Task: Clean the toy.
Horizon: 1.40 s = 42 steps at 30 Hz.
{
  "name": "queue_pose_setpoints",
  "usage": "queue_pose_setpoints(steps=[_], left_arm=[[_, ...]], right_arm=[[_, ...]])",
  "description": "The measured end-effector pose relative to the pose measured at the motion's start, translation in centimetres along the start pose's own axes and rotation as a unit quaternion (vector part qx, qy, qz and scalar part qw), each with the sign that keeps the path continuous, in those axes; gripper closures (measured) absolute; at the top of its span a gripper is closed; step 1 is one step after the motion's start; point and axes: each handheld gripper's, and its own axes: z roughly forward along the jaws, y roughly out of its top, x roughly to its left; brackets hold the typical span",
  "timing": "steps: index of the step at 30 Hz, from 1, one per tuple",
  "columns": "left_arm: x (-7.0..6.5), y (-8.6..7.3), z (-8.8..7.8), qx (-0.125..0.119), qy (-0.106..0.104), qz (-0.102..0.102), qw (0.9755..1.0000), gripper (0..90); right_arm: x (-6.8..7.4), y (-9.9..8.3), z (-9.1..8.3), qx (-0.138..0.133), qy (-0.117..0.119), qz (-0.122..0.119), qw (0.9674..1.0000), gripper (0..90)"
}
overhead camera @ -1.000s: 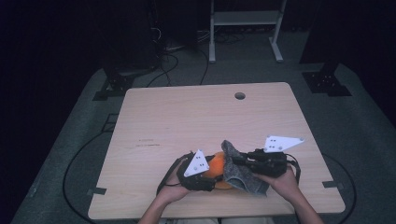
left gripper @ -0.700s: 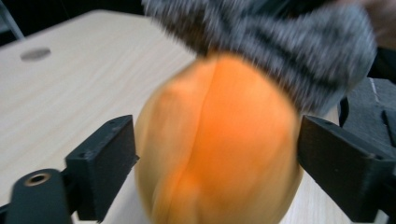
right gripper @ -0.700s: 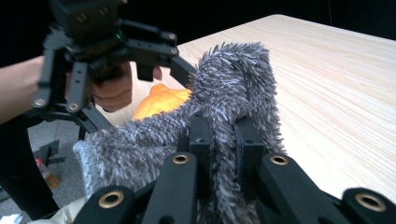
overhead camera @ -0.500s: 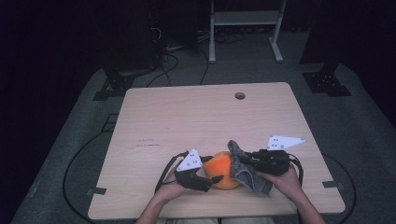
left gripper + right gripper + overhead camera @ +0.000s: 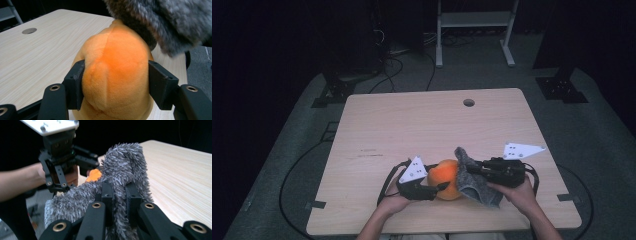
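The grey fuzzy cloth (image 5: 172,22) is blurred and cut off at the top right of the left gripper view, hiding the orange plush toy's (image 5: 117,75) far end.

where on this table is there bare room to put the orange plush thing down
Bare wood runs across the light wooden table from the round cable hole at the far edge down to the grippers, and along the left edge. The near middle is crowded: left gripper clamps the orange plush toy, and right gripper pinches the grey shaggy cloth against it.
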Motion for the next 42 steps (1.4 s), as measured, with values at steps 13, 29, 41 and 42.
queue_pose_setpoints(steps=[13,29,41,42], left_arm=[[0.0,-1.1,0.9,-0.002,-0.002,0.004,1.0,31.1],[0.1,-1.2,1.3,-0.013,0.015,-0.019,0.9996,34.0],[0.4,-1.4,1.3,-0.019,0.026,-0.03,0.999,33.5],[0.4,-1.4,1.4,-0.022,0.029,-0.033,0.9988,33.4]], right_arm=[[-1.4,-1.5,0.7,0.03,-0.023,0.014,0.9992,80.3],[-0.4,-0.6,0.4,0.016,0.0,-0.011,0.9998,80.2],[-1.4,-1.6,0.1,0.033,-0.058,-0.001,0.9978,80.3],[-1.1,-1.4,0.2,0.028,-0.049,-0.006,0.9984,80.3]])
